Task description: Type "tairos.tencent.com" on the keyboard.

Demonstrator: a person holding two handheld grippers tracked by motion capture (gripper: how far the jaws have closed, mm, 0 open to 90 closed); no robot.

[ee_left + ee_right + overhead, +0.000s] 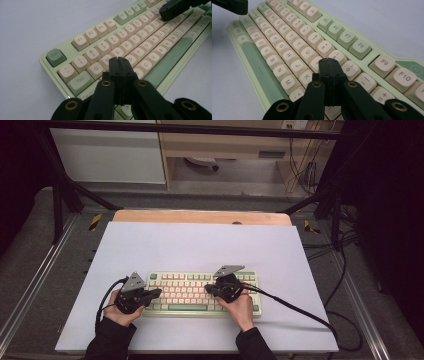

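Keyboard [200, 292] seen as smooth plastic, cream and pale green keycaps with a soft satin sheen, left gripper [119, 61] and right gripper [329, 62] moulded in matt black plastic, brass-coloured metal rivets noted, table sheet [200, 245] matt white, wooden edge behind.

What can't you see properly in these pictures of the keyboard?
- Left gripper view: the shut left gripper hides the keys under its tip, so the keyboard key touched, if any, is unclear.
- Right gripper view: the right gripper covers keys likewise.
- High view: key letters too small.
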